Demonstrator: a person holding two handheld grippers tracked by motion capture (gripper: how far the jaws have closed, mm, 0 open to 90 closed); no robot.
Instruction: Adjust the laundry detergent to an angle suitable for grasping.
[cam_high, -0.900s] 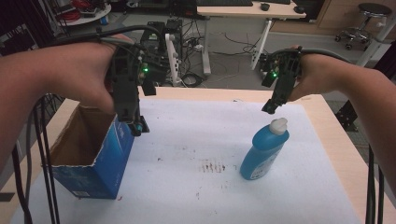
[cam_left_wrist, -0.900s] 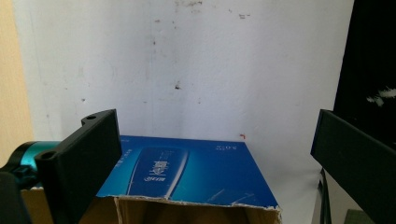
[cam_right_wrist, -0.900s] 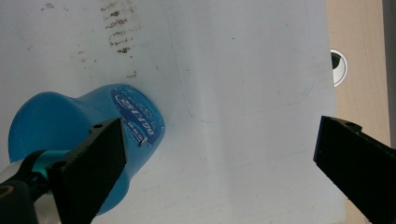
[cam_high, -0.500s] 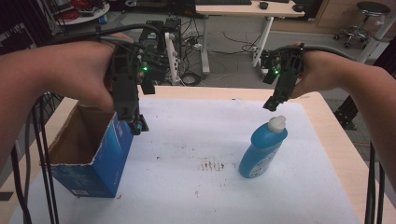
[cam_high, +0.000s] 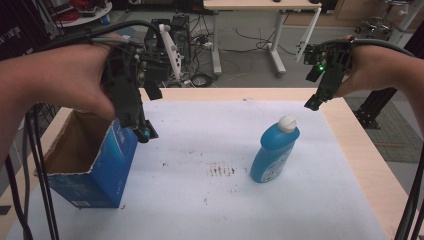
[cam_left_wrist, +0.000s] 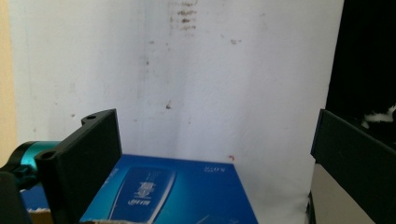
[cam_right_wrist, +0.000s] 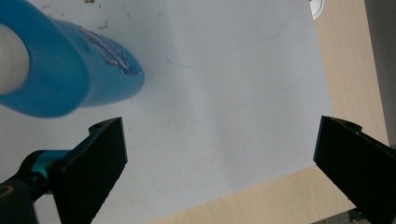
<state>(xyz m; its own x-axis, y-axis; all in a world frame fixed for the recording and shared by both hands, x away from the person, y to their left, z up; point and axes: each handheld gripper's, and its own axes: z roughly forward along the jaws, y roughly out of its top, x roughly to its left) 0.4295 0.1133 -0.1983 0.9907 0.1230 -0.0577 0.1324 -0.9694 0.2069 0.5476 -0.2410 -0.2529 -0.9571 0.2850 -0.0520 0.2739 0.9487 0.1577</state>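
Covering wooden table (cam_high: 360, 150): stained white sheet (cam_high: 210, 150)

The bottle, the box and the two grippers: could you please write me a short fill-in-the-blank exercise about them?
1. The bottle is blue with a ____ cap.
2. The bottle stands ____ on the table.
3. The box is open at its ____.
4. The left gripper hangs over the box, and the right gripper grips ____.

Missing words: white; upright; top; nothing
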